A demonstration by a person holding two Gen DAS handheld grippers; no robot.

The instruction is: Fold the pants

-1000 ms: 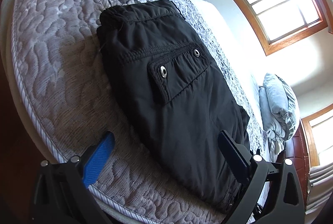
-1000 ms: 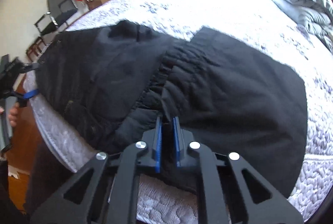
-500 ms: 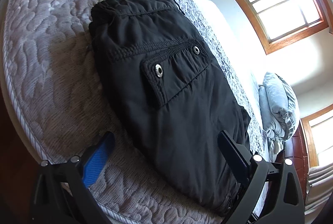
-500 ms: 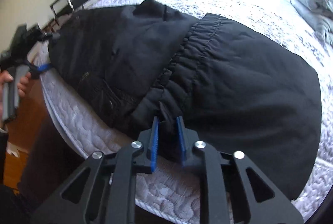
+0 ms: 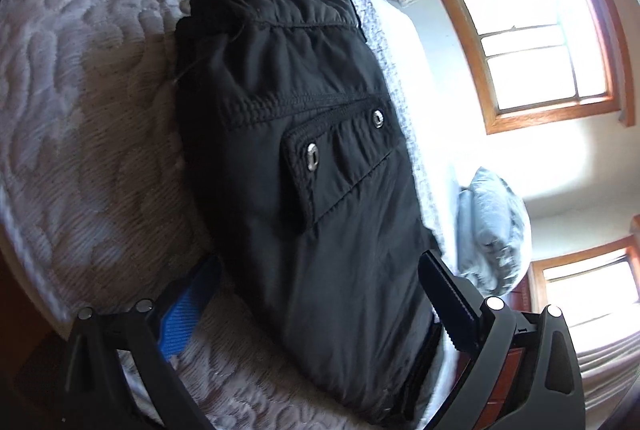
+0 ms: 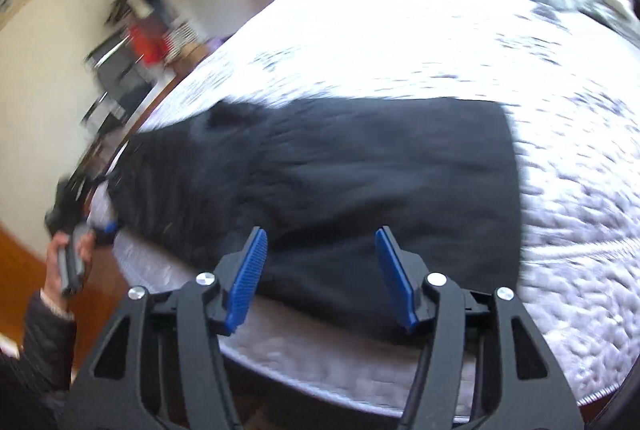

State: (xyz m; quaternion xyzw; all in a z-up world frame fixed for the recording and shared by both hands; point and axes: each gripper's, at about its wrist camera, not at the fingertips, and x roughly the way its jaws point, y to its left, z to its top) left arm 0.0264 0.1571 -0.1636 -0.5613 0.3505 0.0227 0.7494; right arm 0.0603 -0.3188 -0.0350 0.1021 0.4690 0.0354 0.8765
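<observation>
Left claw, in the left wrist view, stands released, its jaws spread wide to either side of the near end of the pants with no pad pressing on cloth. The pants lie on the bed directly ahead of this claw, long axis running away from it toward the far edge. A flap pocket with two snaps faces up near the middle. The near hem is cut off at the lower frame edge, so whether the right-hand finger touches the cloth cannot be told. A grey bundle lies beyond, on the bed's far side.

Right claw, in the right wrist view, is opening; both blue pads stand clear of the fabric and nothing is gripped. Here the pants lie ahead and below, long axis crosswise to the claw, from left to right. At the left end a hand holds the other claw just off the bed's edge.

Judgement: each claw is nearest its own end of the pants. This view is heavily motion-blurred; seams, layers and the fold's neatness cannot be made out.
</observation>
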